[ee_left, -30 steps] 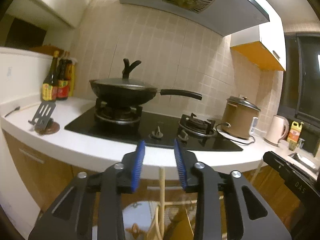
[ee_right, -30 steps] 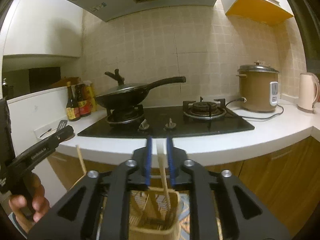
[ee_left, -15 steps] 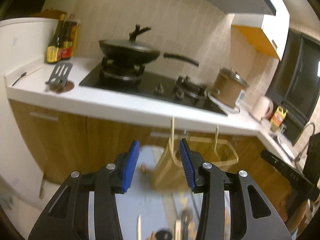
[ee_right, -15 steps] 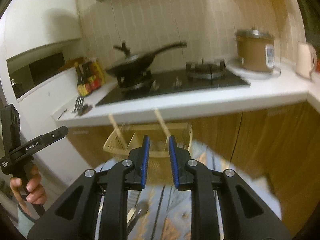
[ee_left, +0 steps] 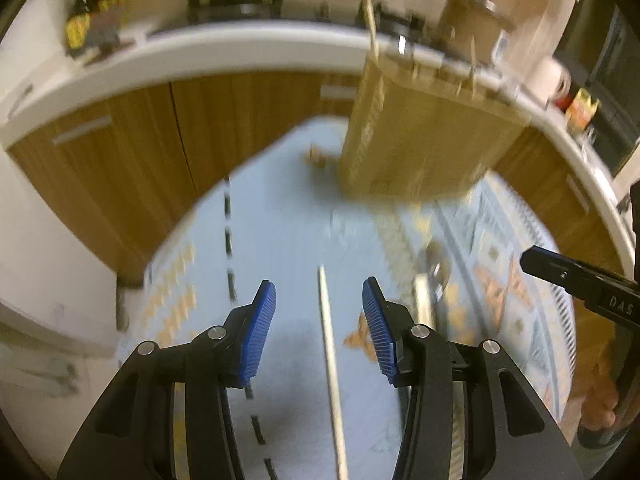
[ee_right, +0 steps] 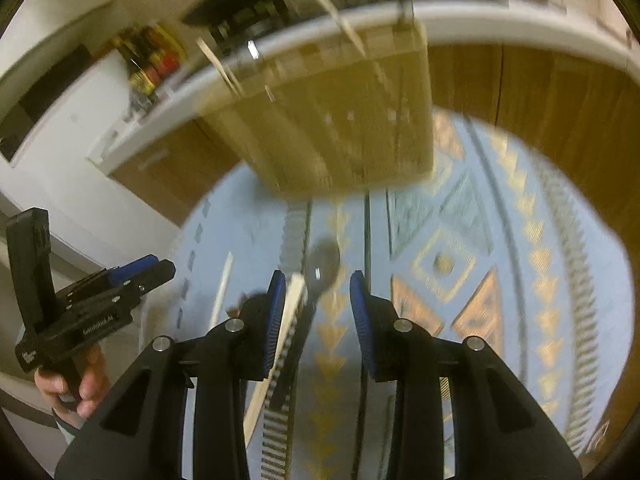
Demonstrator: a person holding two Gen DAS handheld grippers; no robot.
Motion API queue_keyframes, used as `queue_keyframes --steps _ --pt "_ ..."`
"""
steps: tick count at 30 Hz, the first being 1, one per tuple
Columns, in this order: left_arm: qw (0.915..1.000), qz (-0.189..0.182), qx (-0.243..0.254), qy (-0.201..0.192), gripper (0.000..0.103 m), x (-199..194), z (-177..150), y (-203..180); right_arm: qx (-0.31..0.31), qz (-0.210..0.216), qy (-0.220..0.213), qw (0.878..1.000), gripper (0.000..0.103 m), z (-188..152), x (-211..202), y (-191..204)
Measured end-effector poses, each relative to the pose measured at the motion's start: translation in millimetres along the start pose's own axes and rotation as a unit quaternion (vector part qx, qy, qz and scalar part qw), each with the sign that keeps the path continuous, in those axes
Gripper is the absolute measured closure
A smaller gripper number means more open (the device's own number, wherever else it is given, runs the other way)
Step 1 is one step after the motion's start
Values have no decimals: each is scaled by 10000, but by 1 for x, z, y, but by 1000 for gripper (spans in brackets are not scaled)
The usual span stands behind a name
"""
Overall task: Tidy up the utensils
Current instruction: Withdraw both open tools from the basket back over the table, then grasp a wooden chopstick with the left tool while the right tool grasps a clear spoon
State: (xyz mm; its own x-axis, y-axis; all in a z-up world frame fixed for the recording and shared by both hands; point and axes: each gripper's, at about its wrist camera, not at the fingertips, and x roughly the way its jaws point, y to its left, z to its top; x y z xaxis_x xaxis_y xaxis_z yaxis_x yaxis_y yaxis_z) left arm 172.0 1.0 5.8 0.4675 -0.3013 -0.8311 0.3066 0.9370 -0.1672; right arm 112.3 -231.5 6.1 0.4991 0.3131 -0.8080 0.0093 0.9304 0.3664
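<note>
Left gripper [ee_left: 319, 332]: fingers spread apart, holding nothing, low centre of its view.
Chopstick [ee_left: 330, 364]: on the mat [ee_left: 280, 240], between those fingers.
Basket [ee_left: 420, 132]: upper right, blurred, sticks poking out.
Right gripper [ee_right: 318, 320]: fingers apart, empty.
Spoon [ee_right: 320, 276]: dark, on the mat, between them.

Both wrist cameras tilt steeply down, close over the patterned rug [ee_left: 280, 208]. Each faces the wooden utensil basket [ee_left: 424, 140] and the bench [ee_right: 520, 24] behind it; the 2 views share rug, basket, bench.
</note>
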Motion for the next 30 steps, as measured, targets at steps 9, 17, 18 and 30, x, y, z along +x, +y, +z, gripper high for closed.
queue_keyframes --steps 9,17,18,30 --pt "9983 75 -1 578 61 45 -17 11 300 -2 712 9970 73 -15 62 -2" --pt "9983 293 129 484 62 49 -19 3 -56 -573 522 9970 73 -12 80 24" --pt "9983 342 147 460 62 49 -20 1 -235 -800 451 9955 75 -15 82 32" --pt "9939 1004 425 147 97 50 -33 -29 -1177 -1487 236 9816 96 -39 83 52"
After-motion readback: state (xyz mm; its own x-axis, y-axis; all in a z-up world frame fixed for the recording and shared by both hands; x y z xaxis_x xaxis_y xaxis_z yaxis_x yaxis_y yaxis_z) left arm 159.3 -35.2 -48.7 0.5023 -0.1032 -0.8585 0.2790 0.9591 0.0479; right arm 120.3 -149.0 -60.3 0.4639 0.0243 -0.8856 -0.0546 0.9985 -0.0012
